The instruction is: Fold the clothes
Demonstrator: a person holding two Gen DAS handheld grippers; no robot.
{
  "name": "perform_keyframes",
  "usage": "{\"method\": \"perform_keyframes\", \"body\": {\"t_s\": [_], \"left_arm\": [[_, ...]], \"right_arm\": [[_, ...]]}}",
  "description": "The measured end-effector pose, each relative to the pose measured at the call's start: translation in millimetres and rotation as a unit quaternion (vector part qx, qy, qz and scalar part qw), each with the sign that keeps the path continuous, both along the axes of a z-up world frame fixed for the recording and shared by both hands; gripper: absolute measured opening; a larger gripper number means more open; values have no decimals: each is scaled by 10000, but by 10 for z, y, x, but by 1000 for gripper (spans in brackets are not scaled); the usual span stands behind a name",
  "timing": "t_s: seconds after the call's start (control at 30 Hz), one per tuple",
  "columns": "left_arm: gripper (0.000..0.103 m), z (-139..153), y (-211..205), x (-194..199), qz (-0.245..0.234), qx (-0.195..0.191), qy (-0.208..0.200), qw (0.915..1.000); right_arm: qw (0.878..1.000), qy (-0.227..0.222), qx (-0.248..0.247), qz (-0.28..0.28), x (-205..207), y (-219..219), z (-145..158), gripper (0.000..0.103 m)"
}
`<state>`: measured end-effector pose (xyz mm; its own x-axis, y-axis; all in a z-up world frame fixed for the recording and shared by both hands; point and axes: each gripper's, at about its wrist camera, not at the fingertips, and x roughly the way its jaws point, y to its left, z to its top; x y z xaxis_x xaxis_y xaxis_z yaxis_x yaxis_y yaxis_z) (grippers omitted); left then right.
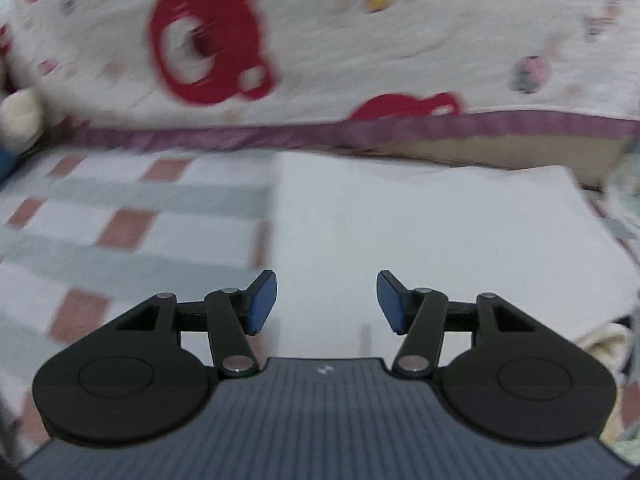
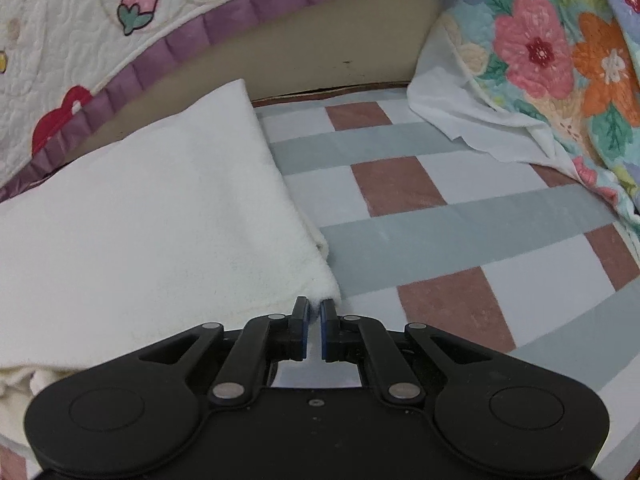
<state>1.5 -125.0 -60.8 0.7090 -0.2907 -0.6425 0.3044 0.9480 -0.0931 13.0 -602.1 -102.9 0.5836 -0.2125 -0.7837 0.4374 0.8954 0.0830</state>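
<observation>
A white fleece garment [image 1: 432,236] lies folded flat on the checked sheet [image 1: 132,216]. My left gripper [image 1: 326,300] is open and empty, just above the garment's left part. In the right wrist view the same white garment [image 2: 160,208] spreads to the left. My right gripper [image 2: 315,326] is nearly closed, with the garment's near right corner between the tips of its blue pads [image 2: 327,328].
A quilted cover with red bear prints and a purple trim [image 1: 280,136] rises behind the garment. A floral quilt [image 2: 560,60] over a white sheet lies at the far right. A cream soft toy [image 1: 20,116] sits at the far left. The checked sheet [image 2: 460,216] extends to the right.
</observation>
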Motion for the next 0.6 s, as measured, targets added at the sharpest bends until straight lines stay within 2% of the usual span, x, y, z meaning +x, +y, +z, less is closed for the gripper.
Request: {"method": "perform_keyframes", "body": {"t_s": [0.1,0.13,0.2,0.27,0.3,0.33,0.4,0.47,0.53,0.6], "left_arm": [[55,-100,-397,-66,-638,-54,124,9979],[55,-152,-552,-92,-851,7,159,9962],[55,-236,-813,-130,-1171,13,376,9924],[55,-249,-988,-125,-1407,-176,587,9881],[55,-244,-1062,-114,-1518,-302,682,9856],[55,-249,-1120,-86,-1579,-430,853,9828],[55,-291,-1179,11,-1508,-657,1352,9771],[55,-344,-1219,77,-1316,-681,1587,9761],[55,-417,-1300,92,-1371,-500,1674,9750],[55,-469,-1366,73,-1472,-326,1613,9753]], "right_arm": [[9963,465,-528,-486,-25,-111,-59,6],[9951,498,-520,-681,-56,-202,-73,7],[9955,-41,270,-910,-165,-390,-47,8],[9865,-605,1157,-989,-235,-477,-47,22],[9778,-885,1597,-1024,-270,-520,-47,29],[9665,-1163,2032,-1056,-305,-564,-47,43],[9391,-1570,2835,-1145,-364,-615,-80,47],[9172,-1616,3449,-1174,-385,-534,-200,47],[9083,-1476,3770,-1053,-361,-377,-314,47],[9052,-1271,3951,-916,-318,-237,-389,48]]}}
